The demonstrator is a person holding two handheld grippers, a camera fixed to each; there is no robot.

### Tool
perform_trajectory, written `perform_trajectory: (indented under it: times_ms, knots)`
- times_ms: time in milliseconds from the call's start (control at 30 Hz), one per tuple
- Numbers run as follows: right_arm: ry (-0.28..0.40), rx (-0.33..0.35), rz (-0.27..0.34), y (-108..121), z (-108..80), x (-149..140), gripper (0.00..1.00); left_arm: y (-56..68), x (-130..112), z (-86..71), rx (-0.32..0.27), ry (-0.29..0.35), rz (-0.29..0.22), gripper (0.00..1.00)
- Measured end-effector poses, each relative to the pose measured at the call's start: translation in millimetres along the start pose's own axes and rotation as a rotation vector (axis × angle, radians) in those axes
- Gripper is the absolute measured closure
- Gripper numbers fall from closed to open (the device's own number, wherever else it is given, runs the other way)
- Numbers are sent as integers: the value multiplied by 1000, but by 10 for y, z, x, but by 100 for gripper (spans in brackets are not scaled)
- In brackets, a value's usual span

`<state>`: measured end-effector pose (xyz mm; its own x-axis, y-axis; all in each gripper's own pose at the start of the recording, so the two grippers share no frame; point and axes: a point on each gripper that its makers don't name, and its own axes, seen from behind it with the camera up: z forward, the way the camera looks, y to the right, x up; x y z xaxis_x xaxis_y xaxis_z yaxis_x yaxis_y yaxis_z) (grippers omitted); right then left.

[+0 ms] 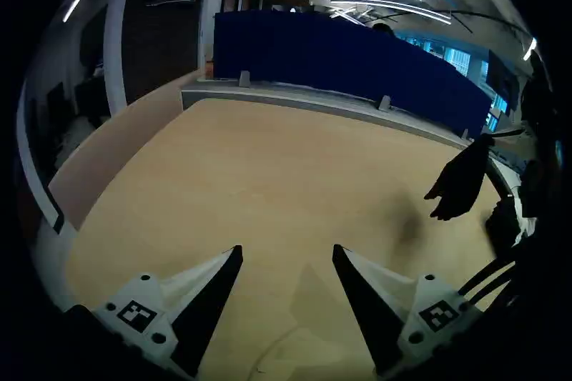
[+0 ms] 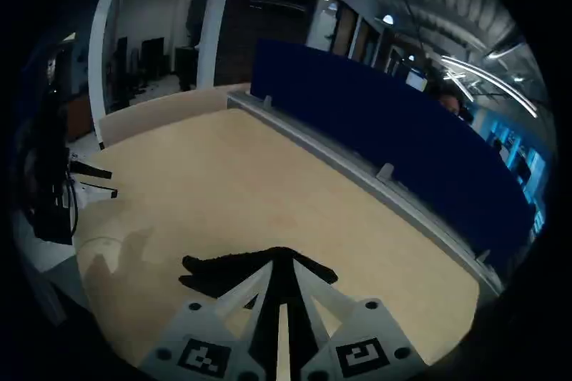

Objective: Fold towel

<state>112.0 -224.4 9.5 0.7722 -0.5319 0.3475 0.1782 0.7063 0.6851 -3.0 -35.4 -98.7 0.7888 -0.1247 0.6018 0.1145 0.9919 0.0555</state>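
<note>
your right gripper (image 2: 284, 261) has its fingers drawn together on the dark towel (image 2: 214, 270), which bunches and spills out to either side of the tips. in the left gripper view the same towel (image 1: 457, 181) hangs in the air as a crumpled clump off to the right, clear of the desk (image 1: 250, 166), with its shadow (image 1: 411, 227) on the wood below. your left gripper (image 1: 287, 249) is spread wide and holds nothing, pointing at bare desk.

the step in hand, as i judge it, is getting the towel laid out flat before any fold. lower the right gripper so the hanging end meets the desk first, then draw away from that end so the cloth lays itself out rather than heaping. bring the left gripper across to a free corner or edge, not the bunched middle, and pinch a single layer. don't loosen the right pinch until the left has closed. there's plenty of room short of the blue partition (image 1: 322, 52), so work near the centre.
</note>
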Motion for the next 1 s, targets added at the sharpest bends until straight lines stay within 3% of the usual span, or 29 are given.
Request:
perform_trajectory:
  times_ms: [1000]
  knots:
    - [-85,-209,79,1846,-1160,-803,96,388,107,120,-24,-14,66,7]
